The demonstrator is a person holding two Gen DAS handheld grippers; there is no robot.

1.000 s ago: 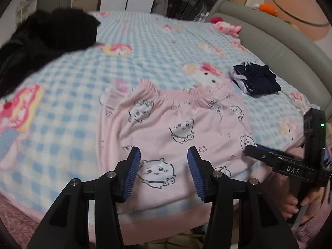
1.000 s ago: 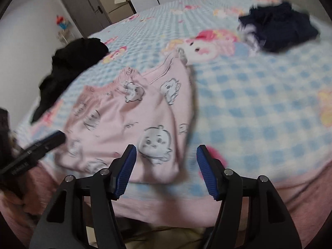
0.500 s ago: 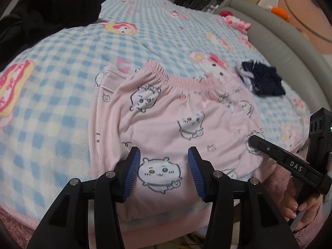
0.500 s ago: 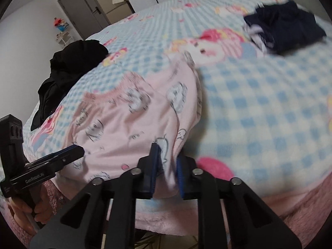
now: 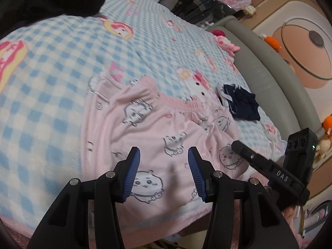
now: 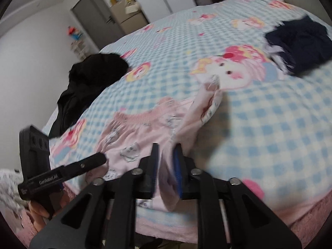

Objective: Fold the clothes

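Note:
Pink pajama shorts [image 5: 157, 137] with cartoon animal prints lie on the blue checked bedspread [image 5: 62, 66], waistband away from me. My left gripper [image 5: 162, 173] is open and empty, hovering over the shorts' near hem. My right gripper [image 6: 166, 166] is shut on the right edge of the shorts [image 6: 145, 137] and lifts it, so the fabric rises in a fold towards the waistband. The right gripper also shows in the left wrist view [image 5: 269, 170], at the shorts' right side.
A folded navy garment [image 5: 240, 103] lies on the bed beyond the shorts to the right. A black clothes pile [image 6: 91, 83] sits at the far left. A grey padded bed frame [image 5: 269, 78] runs along the right. The bed's pink front edge [image 6: 207, 224] is just below my grippers.
My right gripper closed on the shorts' right edge and has lifted it up and leftwards. My left gripper stayed open and moved closer over the shorts.

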